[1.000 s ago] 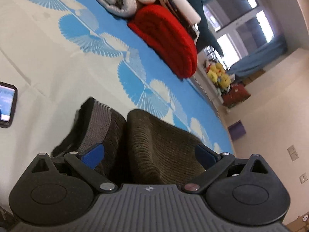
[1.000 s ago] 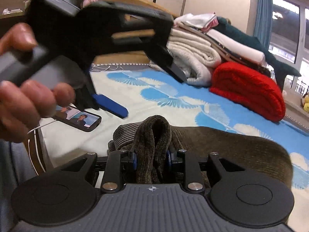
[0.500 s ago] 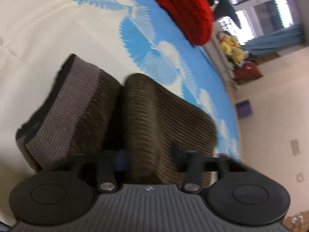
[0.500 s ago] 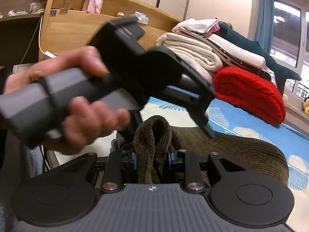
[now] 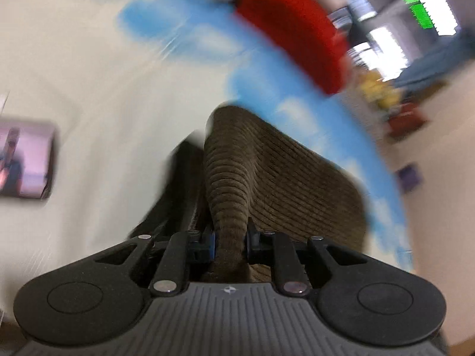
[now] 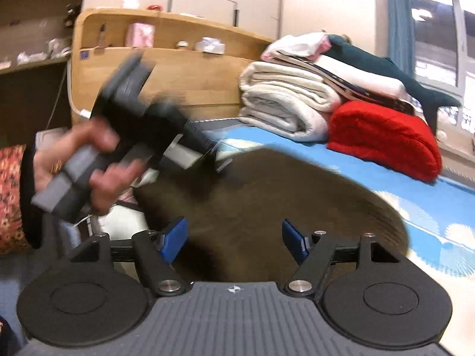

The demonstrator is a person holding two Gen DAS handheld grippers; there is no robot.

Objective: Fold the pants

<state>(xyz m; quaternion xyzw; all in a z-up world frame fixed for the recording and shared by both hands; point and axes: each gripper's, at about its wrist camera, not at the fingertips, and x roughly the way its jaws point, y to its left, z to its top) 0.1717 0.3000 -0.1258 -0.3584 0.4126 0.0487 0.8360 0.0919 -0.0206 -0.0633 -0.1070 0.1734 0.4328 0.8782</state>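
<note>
The brown corduroy pants (image 5: 276,175) lie folded in a thick bundle on the blue and white bedspread (image 5: 89,89). My left gripper (image 5: 230,241) is shut on a ridge of the pants fabric. In the right wrist view the pants (image 6: 267,195) fill the middle, blurred by motion. My right gripper (image 6: 234,240) is open, its blue pads (image 6: 175,237) apart just in front of the bundle and holding nothing. The left gripper (image 6: 218,160) shows there too, hand-held, its tips at the pants' far left edge.
A red knit bundle (image 6: 386,139) and stacked white blankets (image 6: 288,103) lie at the bed's far end by a wooden headboard (image 6: 190,71). A phone (image 5: 25,163) with a lit screen lies on the bedspread to the left. Windows with blue curtains (image 6: 397,20) stand on the right.
My left gripper has closed on a ridge of the pants. My right gripper has let go of its fold and opened. Both views are blurred by fast motion.
</note>
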